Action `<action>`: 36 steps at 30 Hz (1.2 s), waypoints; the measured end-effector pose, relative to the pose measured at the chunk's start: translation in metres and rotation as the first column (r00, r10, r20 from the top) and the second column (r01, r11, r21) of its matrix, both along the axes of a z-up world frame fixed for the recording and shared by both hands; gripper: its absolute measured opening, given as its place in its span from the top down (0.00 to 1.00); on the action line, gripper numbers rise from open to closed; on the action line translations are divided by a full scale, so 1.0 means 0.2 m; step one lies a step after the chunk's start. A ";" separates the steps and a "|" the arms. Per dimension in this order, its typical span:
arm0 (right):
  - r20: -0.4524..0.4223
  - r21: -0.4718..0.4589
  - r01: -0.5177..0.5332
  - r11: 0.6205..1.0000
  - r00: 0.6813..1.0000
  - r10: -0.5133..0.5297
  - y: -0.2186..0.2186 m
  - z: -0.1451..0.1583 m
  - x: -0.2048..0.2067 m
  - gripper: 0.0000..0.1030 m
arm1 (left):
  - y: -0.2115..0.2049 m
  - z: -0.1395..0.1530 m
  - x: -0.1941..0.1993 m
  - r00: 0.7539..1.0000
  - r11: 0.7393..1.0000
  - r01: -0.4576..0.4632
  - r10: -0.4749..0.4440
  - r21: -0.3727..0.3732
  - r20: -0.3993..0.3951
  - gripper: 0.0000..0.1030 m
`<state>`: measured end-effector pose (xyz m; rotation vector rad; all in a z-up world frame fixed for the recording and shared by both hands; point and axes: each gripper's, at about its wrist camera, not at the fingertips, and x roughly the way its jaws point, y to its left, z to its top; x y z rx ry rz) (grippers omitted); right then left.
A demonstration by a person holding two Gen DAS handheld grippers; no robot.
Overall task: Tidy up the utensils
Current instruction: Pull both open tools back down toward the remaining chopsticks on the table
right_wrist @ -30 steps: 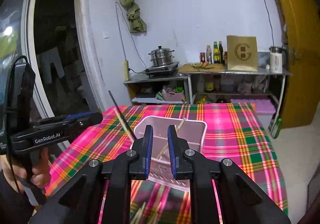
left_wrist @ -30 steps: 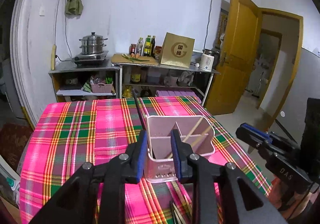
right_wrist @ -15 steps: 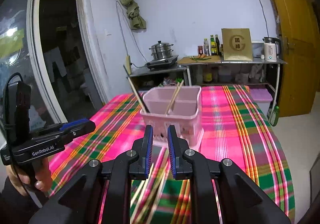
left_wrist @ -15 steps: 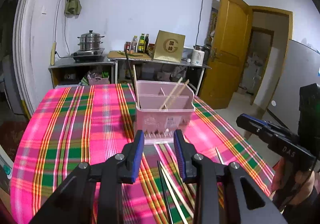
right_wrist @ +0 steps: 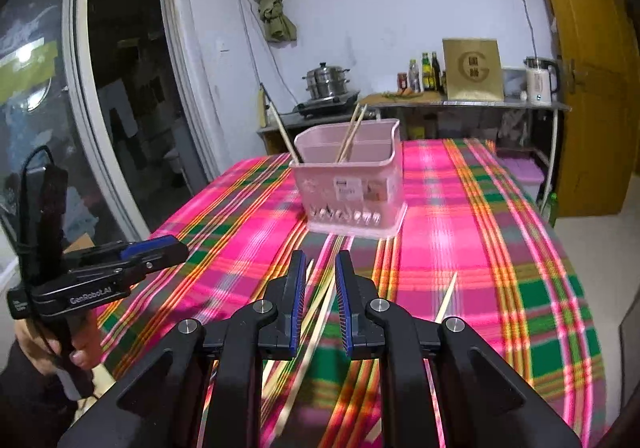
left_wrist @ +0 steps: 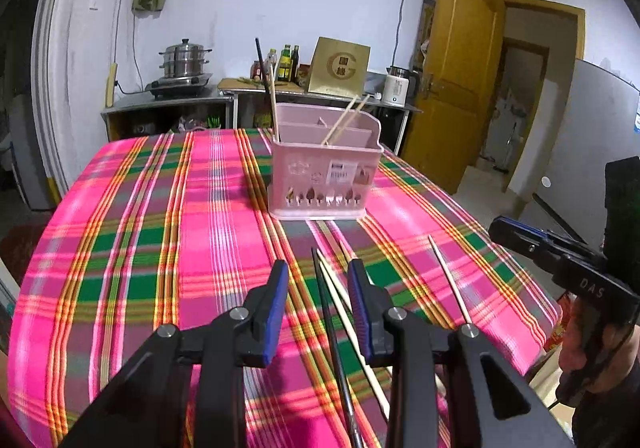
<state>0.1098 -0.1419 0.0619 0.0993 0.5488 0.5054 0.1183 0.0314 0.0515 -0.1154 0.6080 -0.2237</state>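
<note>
Both grippers have pulled back & dropped low vs 1 s ago, when they hung right over the pink holder. Left gripper (left_wrist: 318,284): jaws apart, nothing held, straddling a dark chopstick (left_wrist: 326,312) & a pale chopstick (left_wrist: 340,298) lying loose nr the table's near edge. Right gripper (right_wrist: 319,284): jaws apart w/ a narrower gap, empty, over more loose sticks (right_wrist: 320,312); another stick (left_wrist: 448,280) lies twd the right edge. Likely next pickup starting. Pink holder (left_wrist: 325,168) stands mid-table, several chopsticks already upright inside. Writing: "GenRobot.AI" on the left gripper's side, "DAS" on the right's; holder label too small to read; gold box (left_wrist: 340,66) on the far shelf shows a big "G".
</note>
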 end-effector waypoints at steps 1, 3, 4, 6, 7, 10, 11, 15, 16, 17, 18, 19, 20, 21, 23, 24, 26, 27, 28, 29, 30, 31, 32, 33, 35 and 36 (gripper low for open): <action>-0.003 0.002 0.000 1.000 1.000 0.000 -0.01 -0.01 -0.01 0.85 | 0.00 -0.01 -0.01 1.000 1.000 -0.002 0.002 -0.001 -0.004 0.69; -0.006 -0.007 0.006 1.000 1.000 -0.006 -0.01 -0.03 -0.03 0.85 | 0.00 -0.05 -0.02 1.000 1.000 -0.004 0.003 -0.005 -0.017 0.69; -0.009 -0.012 0.007 1.000 1.000 -0.007 -0.01 -0.04 -0.04 0.85 | 0.00 -0.07 -0.03 1.000 1.000 -0.002 0.002 -0.008 -0.026 0.69; -0.020 -0.019 0.006 1.000 1.000 -0.006 0.00 -0.07 -0.04 0.85 | -0.01 -0.10 -0.02 0.999 1.000 -0.002 0.001 -0.008 -0.042 0.69; -0.024 -0.021 0.005 1.000 1.000 -0.006 0.00 -0.07 -0.04 0.85 | -0.01 -0.11 -0.02 0.999 1.000 -0.002 0.001 -0.007 -0.052 0.69; -0.038 -0.029 0.004 1.000 0.999 -0.006 0.00 -0.10 -0.04 0.85 | -0.03 -0.15 0.00 0.997 1.000 0.006 -0.006 -0.005 -0.079 0.69; -0.043 -0.030 0.003 1.000 0.999 -0.004 0.01 -0.11 -0.04 0.85 | -0.03 -0.16 0.02 0.996 1.000 0.007 -0.007 0.000 -0.087 0.69; -0.059 -0.038 -0.006 0.999 0.998 0.004 0.02 -0.14 -0.02 0.85 | -0.07 -0.21 0.07 0.992 1.000 0.025 -0.023 0.015 -0.121 0.69; -0.063 -0.042 -0.009 0.999 0.998 0.007 0.02 -0.15 -0.02 0.85 | -0.08 -0.22 0.09 0.991 0.999 0.029 -0.027 0.018 -0.131 0.69; -0.070 -0.047 -0.011 0.999 0.998 0.008 0.03 -0.16 -0.01 0.85 | -0.09 -0.24 0.11 0.989 0.999 0.029 -0.025 0.027 -0.146 0.69; -0.076 -0.052 -0.014 0.999 0.997 0.010 0.04 -0.17 -0.01 0.85 | -0.09 -0.26 0.13 0.987 0.999 0.029 -0.023 0.034 -0.157 0.69; -0.082 -0.054 -0.017 0.998 0.997 0.012 0.05 -0.18 0.00 0.85 | -0.10 -0.27 0.15 0.985 0.999 0.032 -0.026 0.038 -0.168 0.69; -0.089 -0.059 -0.019 0.998 0.996 0.014 0.05 -0.19 0.00 0.85 | -0.10 -0.29 0.17 0.983 0.999 0.033 -0.026 0.040 -0.180 0.69; -0.096 -0.062 -0.020 0.998 0.995 0.014 0.06 -0.20 0.01 0.85 | -0.11 -0.30 0.20 0.981 0.999 0.034 -0.025 0.043 -0.192 0.69; -0.108 -0.067 -0.024 0.997 0.994 0.017 0.07 -0.22 0.03 0.85 | -0.12 -0.32 0.24 0.978 0.998 0.037 -0.026 0.047 -0.207 0.69; -0.114 -0.069 -0.026 0.997 0.993 0.017 0.07 -0.23 0.03 0.85 | -0.12 -0.33 0.26 0.976 0.998 0.037 -0.024 0.054 -0.218 0.69; -0.125 -0.071 -0.028 0.997 0.992 0.019 0.08 -0.25 0.04 0.85 | -0.14 -0.35 0.29 0.972 0.997 0.037 -0.021 0.066 -0.235 0.69; -0.129 -0.073 -0.029 0.997 0.991 0.019 0.09 -0.25 0.05 0.85 | -0.14 -0.36 0.31 0.970 0.997 0.039 -0.021 0.069 -0.243 0.69; -0.136 -0.075 -0.030 0.997 0.991 0.020 0.09 -0.26 0.06 0.85 | -0.15 -0.37 0.32 0.968 0.996 0.042 -0.022 0.073 -0.249 0.69; -0.140 -0.077 -0.030 0.997 0.990 0.019 0.10 -0.27 0.07 0.85 | -0.16 -0.38 0.34 0.966 0.996 0.046 -0.024 0.078 -0.258 0.69; -0.143 -0.078 -0.031 0.996 0.989 0.019 0.10 -0.27 0.07 0.85 | -0.16 -0.39 0.35 0.963 0.995 0.048 -0.024 0.082 -0.267 0.69; -0.147 -0.079 -0.032 0.996 0.989 0.020 0.11 -0.28 0.08 0.85 | -0.17 -0.40 0.36 0.962 0.995 0.049 -0.024 0.086 -0.274 0.69; -0.151 -0.080 -0.033 0.996 0.988 0.021 0.11 -0.29 0.09 0.85 | -0.18 -0.41 0.37 0.960 0.995 0.052 -0.025 0.088 -0.280 0.69; -0.154 -0.081 -0.035 0.996 0.988 0.022 0.12 -0.29 0.09 0.85 | -0.18 -0.42 0.38 0.958 0.994 0.056 -0.027 0.092 -0.285 0.69; -0.160 -0.086 -0.035 0.996 0.987 0.021 0.12 -0.30 0.10 0.85 | -0.19 -0.42 0.38 0.961 0.992 0.054 -0.021 0.112 -0.275 0.69; -0.163 -0.088 -0.036 0.996 0.986 0.021 0.13 -0.30 0.11 0.85 | -0.19 -0.42 0.38 0.962 0.992 0.054 -0.020 0.118 -0.273 0.69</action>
